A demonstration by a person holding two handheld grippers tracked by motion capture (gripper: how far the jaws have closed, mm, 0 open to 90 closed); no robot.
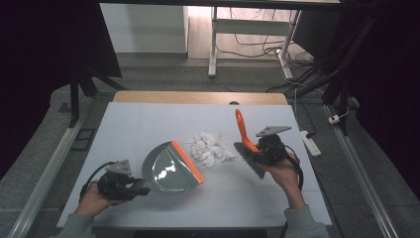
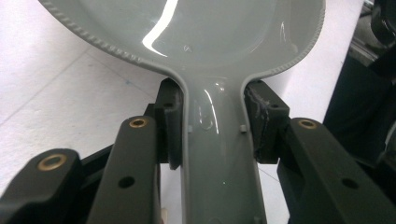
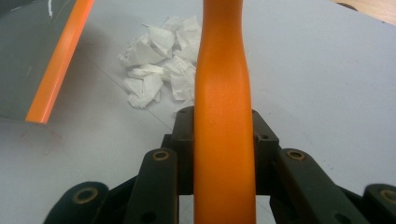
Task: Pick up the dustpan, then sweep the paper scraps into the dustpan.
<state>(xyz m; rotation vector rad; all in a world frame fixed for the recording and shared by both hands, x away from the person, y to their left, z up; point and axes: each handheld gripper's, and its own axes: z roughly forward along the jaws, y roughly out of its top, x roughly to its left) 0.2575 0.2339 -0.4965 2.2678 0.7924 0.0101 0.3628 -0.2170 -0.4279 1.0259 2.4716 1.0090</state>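
The left fingers [image 2: 170, 126] clamp the dustpan [image 1: 171, 168] handle and the right fingers [image 3: 184, 140] clamp the brush [image 1: 246, 144], both tools ready, but the paper scraps [image 1: 210, 148] lie unswept on the desk [image 1: 148, 124] between them.

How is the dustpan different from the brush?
The dustpan is a wide grey scoop with an orange front lip; the brush is narrow, with an orange handle and dark bristles. The left gripper clamps the dustpan's handle low by the table; the right gripper holds the brush with its handle pointing up. Both flank the torn paper scraps.
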